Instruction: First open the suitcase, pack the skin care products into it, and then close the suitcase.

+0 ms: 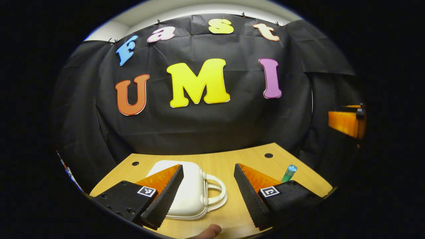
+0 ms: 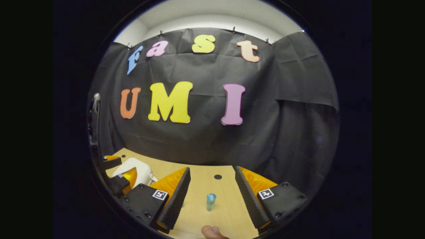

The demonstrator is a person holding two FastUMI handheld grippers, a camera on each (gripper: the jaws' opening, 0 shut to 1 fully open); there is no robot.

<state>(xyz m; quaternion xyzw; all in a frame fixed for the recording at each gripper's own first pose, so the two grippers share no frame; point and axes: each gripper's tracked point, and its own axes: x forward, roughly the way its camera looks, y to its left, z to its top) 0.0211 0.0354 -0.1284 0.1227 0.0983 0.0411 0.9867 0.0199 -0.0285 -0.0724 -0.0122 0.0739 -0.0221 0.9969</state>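
Suitcase is sitting shut on the wooden table, small white thing with its handle pointing toward the middle. Left gripper hangs over it with jaws spread wide, nothing in them, the near finger overlapping the case's lid in the left gripper view. Skin care bottle, blue-green, stands upright on the table well right of the suitcase. Right gripper is spread apart too, with the bottle showing between its fingers but touching neither
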